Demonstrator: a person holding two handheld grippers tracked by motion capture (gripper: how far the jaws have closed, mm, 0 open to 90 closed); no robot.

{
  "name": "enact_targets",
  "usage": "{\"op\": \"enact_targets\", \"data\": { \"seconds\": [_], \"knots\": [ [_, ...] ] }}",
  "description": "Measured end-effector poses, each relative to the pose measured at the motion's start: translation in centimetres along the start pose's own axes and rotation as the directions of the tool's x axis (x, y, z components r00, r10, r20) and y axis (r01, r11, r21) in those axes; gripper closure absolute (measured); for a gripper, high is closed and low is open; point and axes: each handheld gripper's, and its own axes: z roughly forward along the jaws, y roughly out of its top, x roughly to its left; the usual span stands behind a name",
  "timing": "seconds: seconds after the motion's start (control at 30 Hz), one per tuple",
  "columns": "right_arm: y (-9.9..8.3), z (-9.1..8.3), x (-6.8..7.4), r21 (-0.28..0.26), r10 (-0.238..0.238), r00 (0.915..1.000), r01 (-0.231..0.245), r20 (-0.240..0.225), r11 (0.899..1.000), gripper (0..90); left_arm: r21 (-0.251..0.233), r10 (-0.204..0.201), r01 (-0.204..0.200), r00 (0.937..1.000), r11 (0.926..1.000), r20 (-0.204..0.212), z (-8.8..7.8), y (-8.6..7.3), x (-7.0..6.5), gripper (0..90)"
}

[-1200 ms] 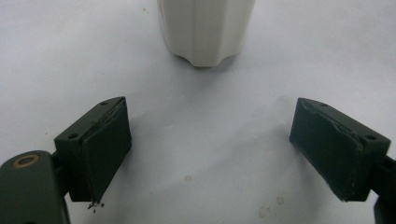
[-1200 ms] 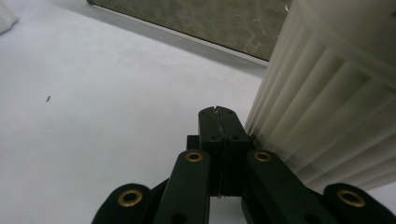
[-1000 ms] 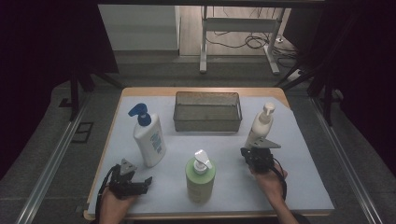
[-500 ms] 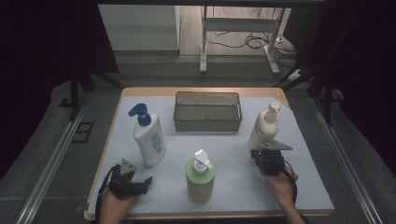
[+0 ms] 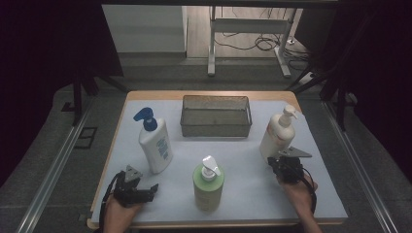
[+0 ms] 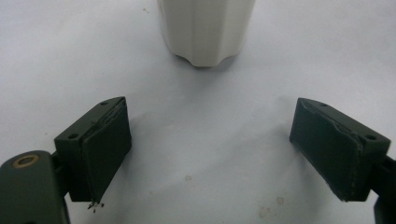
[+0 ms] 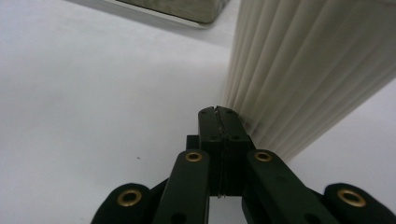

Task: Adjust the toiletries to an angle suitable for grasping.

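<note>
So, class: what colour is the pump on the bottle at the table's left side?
Blue, on the white bottle; clearest in the high view.

The label on the blue-capped white bottle (image 5: 154,145) seems printed, but nothing is legible.

The high view looks forward and down from above the person's side, taking in the whole tabletop (image 5: 145,104) from well back. The left gripper view sits low, just above the white surface, peering between the wide-apart left tongs (image 6: 224,154) at the base of the white bottle with the blue pump (image 6: 208,28), also seen in the high view (image 5: 154,145). The right gripper view runs along the closed right tongs (image 7: 218,112), very near the ribbed cream pump bottle (image 7: 303,70), shared with the high view (image 5: 276,138).
</note>
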Motion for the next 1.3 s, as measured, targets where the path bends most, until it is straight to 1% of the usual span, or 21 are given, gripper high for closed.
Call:
{"op": "enact_targets", "data": {
  "seconds": [0.03, 0.1, 0.13, 0.17, 0.2, 0.4, 0.57, 0.8, 0.83, 0.9, 0.93, 0.97, 1.03, 1.07, 1.1, 1.13, 1.17, 1.2, 1.23, 1.27, 1.3],
  "knots": [
    [-0.2, -0.1, -0.4, 0.003, -0.002, 1.0000, 0.002, 0.007, 1.000, 88.2, 0.000, 0.000, 0.000, 1.0000, 1.0000, 0.000, 0.0, 0.0, 0.0, 12.2],
    [-0.2, -0.2, -0.5, 0.003, -0.002, 1.0000, 0.001, 0.010, 1.000, 87.8, 0.000, 0.000, 0.000, 1.0000, 1.0000, 0.001, 0.0, 0.0, 0.0, 12.2],
    [-0.4, -0.3, -1.0, 0.001, 0.004, 0.9998, -0.004, 0.018, 1.000, 87.4, 0.000, 0.000, 0.000, 1.0000, 1.0000, 0.001, 0.0, 0.0, 0.0, 12.2],
    [-0.4, -0.3, -1.0, 0.001, 0.004, 0.9998, -0.004, 0.018, 1.000, 87.4, 0.000, 0.000, 0.000, 1.0000, 1.0000, 0.001, 0.0, 0.0, 0.0, 12.2],
    [-0.5, -0.3, -1.5, 0.004, 0.010, 0.9997, -0.010, 0.021, 1.000, 87.2, 0.000, 0.000, 0.000, 1.0000, 1.0000, 0.000, 0.0, 0.0, 0.0, 12.2],
    [-0.8, -0.3, -2.5, 0.010, 0.010, 0.9995, -0.010, 0.030, 1.000, 86.1, 0.000, 0.000, 0.000, 1.0000, 1.0000, 0.001, 0.0, 0.0, 0.0, 12.2],
    [-0.8, -0.1, -2.8, 0.016, 0.008, 0.9993, -0.008, 0.036, 1.000, 85.8, 0.000, 0.000, 0.000, 1.0000, 1.0000, 0.001, 0.0, 0.0, 0.0, 12.2],
    [-0.8, -0.4, -2.7, 0.004, 0.002, 0.9998, -0.002, 0.018, 1.000, 82.0, 0.000, 0.000, 0.000, 1.0000, 1.0000, 0.001, 0.0, 0.0, 0.0, 12.2],
    [-0.7, -0.7, -2.7, -0.001, -0.005, 1.0000, 0.005, 0.005, 1.000, 79.8, 0.000, 0.000, 0.000, 1.0000, 1.0000, 0.001, 0.0, 0.0, 0.0, 12.2],
    [-0.7, -0.9, -2.7, -0.003, -0.007, 1.0000, 0.007, -0.004, 1.000, 78.9, 0.000, 0.000, 0.000, 1.0000, 1.0000, 0.001, 0.0, 0.0, 0.0, 12.2],
    [-0.7, -1.3, -2.6, -0.001, -0.012, 0.9998, 0.012, -0.018, 1.000, 75.1, 0.000, 0.000, 0.000, 1.0000, 1.0000, 0.001, 0.0, 0.0, 0.0, 12.2],
    [-0.7, -1.3, -2.6, -0.001, -0.012, 0.9998, 0.012, -0.018, 1.000, 75.1, 0.000, 0.000, 0.000, 1.0000, 1.0000, 0.001, 0.0, 0.0, 0.0, 12.2],
    [-0.7, -1.7, -2.5, -0.005, -0.017, 0.9996, 0.017, -0.023, 1.000, 71.2, 0.000, 0.000, 0.000, 1.0000, 1.0000, 0.001, 0.0, 0.0, 0.0, 12.2],
    [-0.6, -2.1, -2.6, -0.005, -0.022, 0.9989, 0.022, -0.042, 1.000, 67.0, 0.000, 0.000, 0.000, 1.0000, 1.0000, 0.001, 0.0, 0.0, 0.0, 12.2],
    [-0.6, -2.1, -2.6, -0.005, -0.022, 0.9989, 0.022, -0.042, 1.000, 67.0, 0.000, 0.000, 0.000, 1.0000, 1.0000, 0.001, 0.0, 0.0, 0.0, 12.2],
    [-0.5, -2.6, -2.8, -0.006, -0.025, 0.9984, 0.024, -0.050, 1.000, 61.7, 0.000, 0.000, 0.000, 1.0000, 1.0000, 0.001, 0.0, 0.0, 0.0, 12.2],
    [-0.5, -2.6, -2.8, -0.006, -0.025, 0.9984, 0.024, -0.050, 1.000, 61.7, 0.000, 0.000, 0.000, 1.0000, 1.0000, 0.001, 0.0, 0.0, 0.0, 12.2],
    [-0.4, -3.0, -3.1, -0.006, -0.020, 0.9972, 0.020, -0.073, 1.000, 58.2, 0.000, 0.000, 0.000, 1.0000, 1.0000, 0.001, 0.0, 0.0, 0.0, 12.2],
    [-0.4, -3.0, -3.1, -0.006, -0.020, 0.9972, 0.020, -0.073, 1.000, 58.2, 0.000, 0.000, 0.000, 1.0000, 1.0000, 0.001, 0.0, 0.0, 0.0, 12.2],
    [-0.2, -3.5, -3.5, -0.012, -0.016, 0.9965, 0.015, -0.082, 1.000, 54.4, 0.000, -0.001, 0.001, 1.0000, 1.0000, 0.001, 0.0, 0.0, 0.0, 12.2],
    [-0.1, -3.6, -3.6, -0.016, -0.017, 0.9962, 0.015, -0.085, 1.000, 53.2, 0.000, 0.000, 0.000, 1.0000, 1.0000, 0.001, 0.0, 0.0, 0.0, 12.2]
  ]
}}
